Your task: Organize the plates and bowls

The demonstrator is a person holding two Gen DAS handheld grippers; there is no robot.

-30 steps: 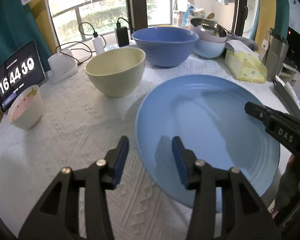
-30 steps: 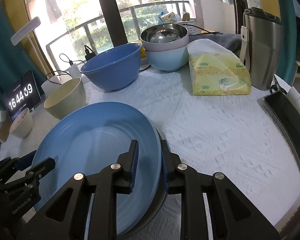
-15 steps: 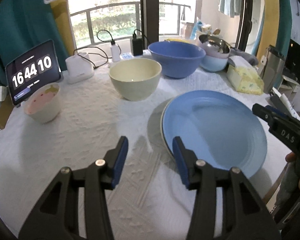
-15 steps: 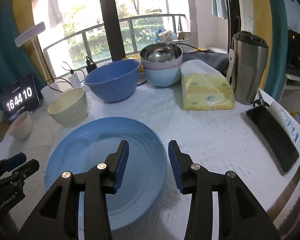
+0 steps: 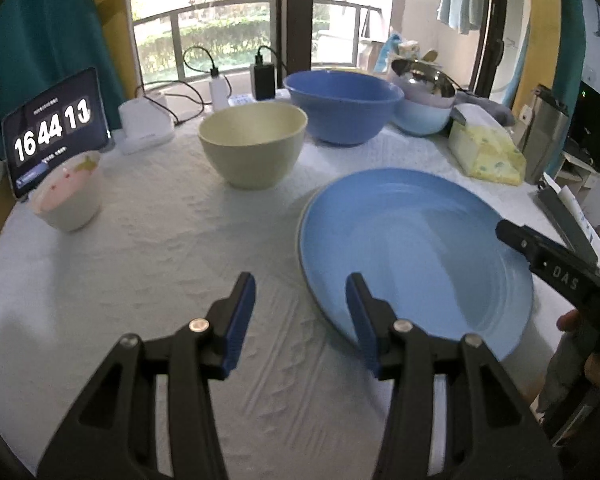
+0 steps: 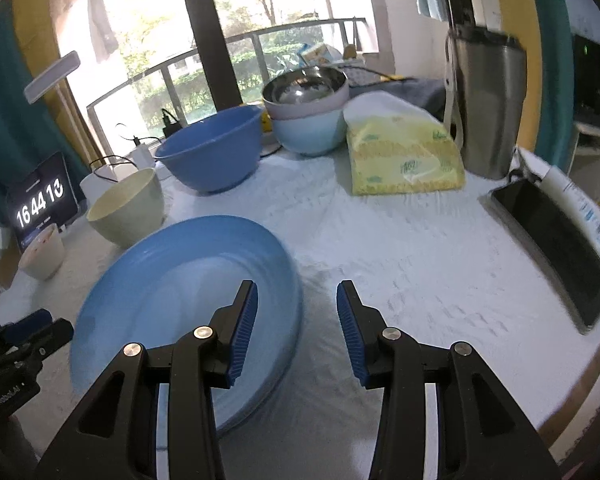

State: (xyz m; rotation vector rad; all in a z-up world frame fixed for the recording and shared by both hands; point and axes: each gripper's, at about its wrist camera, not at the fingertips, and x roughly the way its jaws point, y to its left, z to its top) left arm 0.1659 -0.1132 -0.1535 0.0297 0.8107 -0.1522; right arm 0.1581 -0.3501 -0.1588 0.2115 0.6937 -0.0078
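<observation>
The blue plate (image 6: pixel 180 280) was seen flat on the tablecloth (image 6: pixel 420 272). Both grippers were held empty, jaws apart: the right gripper (image 6: pixel 296 328) nearer, over its right rim; the left gripper (image 5: pixel 300 316) beside its left rim.

A yellow tissue pack (image 6: pixel 404 160) lies on the white-clothed worktop (image 6: pixel 420 264), just beside a steel tumbler (image 6: pixel 486 108). A clock tablet (image 5: pixel 54 130) stands at the far left, near a white charger (image 5: pixel 144 124) with cables. A dark tablet (image 6: pixel 556 248) lies at the right edge.

left gripper (image 5: pixel 301 312): jaws apart, nothing between, angled downward; right gripper (image 6: pixel 297 322): jaws apart, nothing between, angled downward
</observation>
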